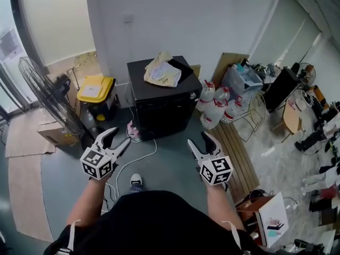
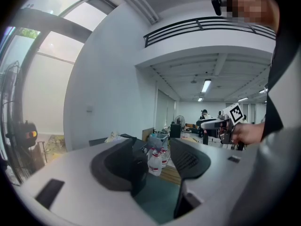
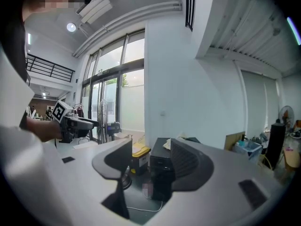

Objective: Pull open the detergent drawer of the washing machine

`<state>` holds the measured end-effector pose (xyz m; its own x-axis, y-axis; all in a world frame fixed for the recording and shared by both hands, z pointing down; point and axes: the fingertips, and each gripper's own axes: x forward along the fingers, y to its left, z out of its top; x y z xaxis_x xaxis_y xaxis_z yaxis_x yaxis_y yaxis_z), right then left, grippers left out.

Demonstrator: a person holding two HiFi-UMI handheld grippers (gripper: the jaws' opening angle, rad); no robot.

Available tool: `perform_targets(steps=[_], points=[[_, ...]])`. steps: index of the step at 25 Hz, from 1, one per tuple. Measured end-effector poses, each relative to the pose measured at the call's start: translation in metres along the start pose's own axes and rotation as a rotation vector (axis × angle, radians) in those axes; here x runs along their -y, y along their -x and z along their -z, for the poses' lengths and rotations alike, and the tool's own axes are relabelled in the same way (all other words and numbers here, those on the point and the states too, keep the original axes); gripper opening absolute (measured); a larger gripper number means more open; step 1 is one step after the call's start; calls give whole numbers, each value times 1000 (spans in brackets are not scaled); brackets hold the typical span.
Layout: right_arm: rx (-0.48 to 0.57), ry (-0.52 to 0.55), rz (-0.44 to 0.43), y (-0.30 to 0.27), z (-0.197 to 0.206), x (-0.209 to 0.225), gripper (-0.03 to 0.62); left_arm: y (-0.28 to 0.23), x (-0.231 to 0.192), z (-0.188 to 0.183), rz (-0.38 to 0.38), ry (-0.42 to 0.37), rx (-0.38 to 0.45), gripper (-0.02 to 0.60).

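- The left gripper [image 1: 118, 137] hangs above the grey floor [image 1: 170, 166]. Its jaws stand wide apart with nothing between them. In the left gripper view, only floor and bottles show through the gap.
- The right gripper [image 1: 197, 139] is level with it and well apart to the right. Its jaws are likewise spread wide and empty, and in the right gripper view the dark machine shows beyond the gap.
- The black washing machine [image 1: 162, 97] stands against the white wall [image 1: 186, 15], ahead of both grippers and between them. Neither gripper touches it.
- The detergent drawer cannot be made out on the machine's dark front.
- A crumpled yellowish bag [image 1: 162, 70] lies on the machine's top.
- 1 yellow-lidded bin [image 1: 95, 89] stands just left of the machine, with a standing fan [image 1: 45, 92] further left.
- Large water bottles [image 1: 215, 105] cluster at the machine's right side.
- A white cable [image 1: 142, 155] runs along the floor from the machine toward the person's shoe [image 1: 136, 180].
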<state>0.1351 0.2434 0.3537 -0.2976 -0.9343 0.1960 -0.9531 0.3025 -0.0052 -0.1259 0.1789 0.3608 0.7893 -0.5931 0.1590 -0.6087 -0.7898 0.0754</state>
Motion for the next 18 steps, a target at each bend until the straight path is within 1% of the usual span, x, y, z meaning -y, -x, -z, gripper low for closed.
perform_targets(steps=[9, 13, 18], points=[[-31, -4, -2, -37, 7, 1, 252, -15, -36, 11, 0, 19, -14, 258], [-37, -7, 15, -58, 3, 10, 253, -30, -58, 10, 10, 15, -16, 258], [-56, -5, 16, -83, 2, 15, 253, -49, -80, 10, 18, 23, -24, 258]])
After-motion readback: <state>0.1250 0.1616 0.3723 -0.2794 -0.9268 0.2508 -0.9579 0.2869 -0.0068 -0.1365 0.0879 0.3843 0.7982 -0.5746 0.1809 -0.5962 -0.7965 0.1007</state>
